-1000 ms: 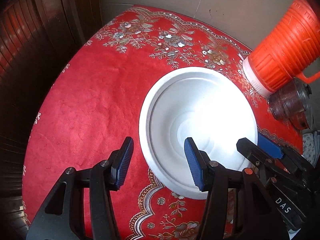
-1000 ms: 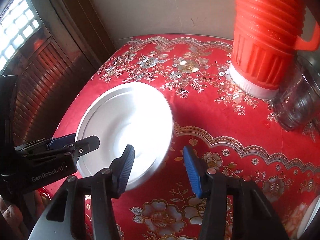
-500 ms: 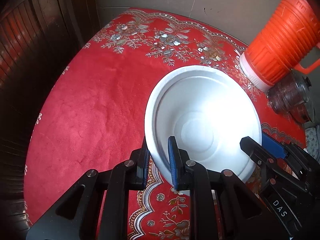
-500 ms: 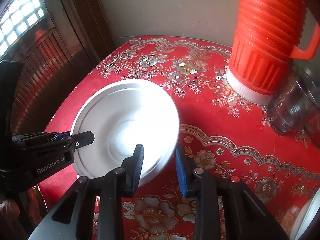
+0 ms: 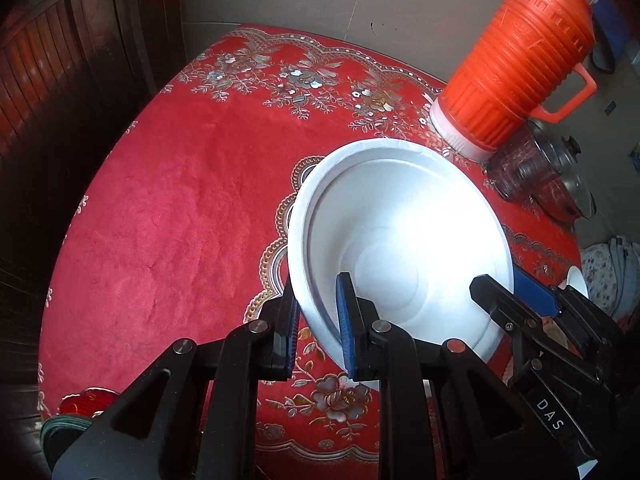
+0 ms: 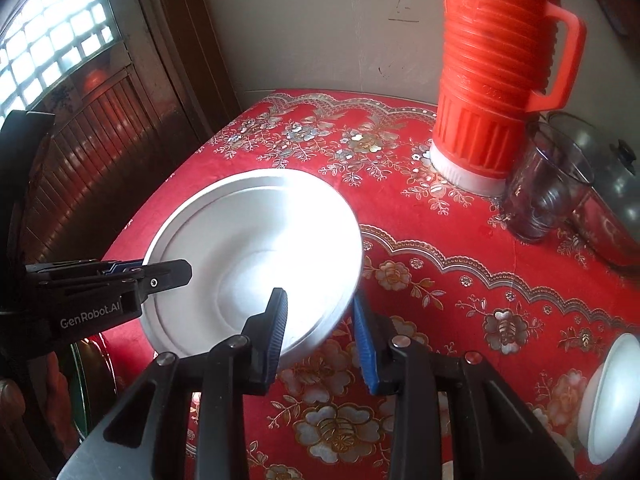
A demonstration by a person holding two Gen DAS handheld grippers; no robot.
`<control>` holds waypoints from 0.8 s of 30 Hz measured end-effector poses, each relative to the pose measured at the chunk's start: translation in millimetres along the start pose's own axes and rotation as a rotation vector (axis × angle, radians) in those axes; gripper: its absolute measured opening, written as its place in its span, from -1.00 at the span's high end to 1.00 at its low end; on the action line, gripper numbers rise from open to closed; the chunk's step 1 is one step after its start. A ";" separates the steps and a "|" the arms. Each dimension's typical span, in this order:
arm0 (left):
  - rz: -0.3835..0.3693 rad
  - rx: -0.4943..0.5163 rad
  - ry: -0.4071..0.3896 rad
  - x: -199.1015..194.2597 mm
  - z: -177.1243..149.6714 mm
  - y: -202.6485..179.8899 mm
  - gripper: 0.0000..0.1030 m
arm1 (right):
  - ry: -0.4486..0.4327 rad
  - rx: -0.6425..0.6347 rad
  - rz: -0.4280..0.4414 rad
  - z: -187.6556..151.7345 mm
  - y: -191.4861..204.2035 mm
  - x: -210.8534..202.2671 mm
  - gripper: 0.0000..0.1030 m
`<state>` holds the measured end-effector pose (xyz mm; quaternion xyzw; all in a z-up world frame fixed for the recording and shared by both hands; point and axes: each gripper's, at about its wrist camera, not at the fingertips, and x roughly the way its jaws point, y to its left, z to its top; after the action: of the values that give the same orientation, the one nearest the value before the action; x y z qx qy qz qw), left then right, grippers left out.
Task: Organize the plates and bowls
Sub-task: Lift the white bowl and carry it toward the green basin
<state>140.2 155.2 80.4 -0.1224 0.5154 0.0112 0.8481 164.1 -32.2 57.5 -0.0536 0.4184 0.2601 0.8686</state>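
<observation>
A white deep plate (image 5: 400, 240) hangs a little above the red flowered tablecloth (image 5: 168, 216), gripped on two sides. My left gripper (image 5: 318, 320) is shut on its near-left rim, one blue pad inside the dish and one under it. My right gripper (image 6: 320, 324) is shut on the opposite rim of the same plate (image 6: 256, 252). Each gripper shows in the other's view: the right one (image 5: 516, 292) at the plate's right edge, the left one (image 6: 160, 274) at its left edge. Another white dish (image 6: 612, 396) lies at the lower right of the right wrist view.
An orange thermos jug (image 5: 516, 64) stands at the back right by the wall, with a glass tumbler (image 6: 548, 196) and a glass-lidded pot (image 6: 612, 200) beside it. Dark wooden shutters (image 6: 80, 152) run along the table's left edge.
Both grippers went from open around the plate's rim to shut on it. The plate has since come up off the cloth and shifted toward the near side of the table.
</observation>
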 end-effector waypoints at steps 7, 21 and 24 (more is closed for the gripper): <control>-0.017 0.030 -0.034 -24.7 -31.1 -10.8 0.67 | -0.049 0.002 -0.002 -26.0 1.2 -38.5 0.34; -0.012 0.099 -0.119 -60.3 -99.1 -33.8 0.67 | -0.105 -0.009 -0.036 -83.9 6.9 -96.3 0.33; 0.004 0.121 -0.137 -64.3 -112.3 -36.6 0.67 | -0.113 -0.006 -0.030 -95.0 7.9 -105.3 0.33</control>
<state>17.5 102.0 94.7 -0.0690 0.4563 -0.0101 0.8871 39.6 -97.8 76.7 -0.0476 0.3673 0.2508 0.8944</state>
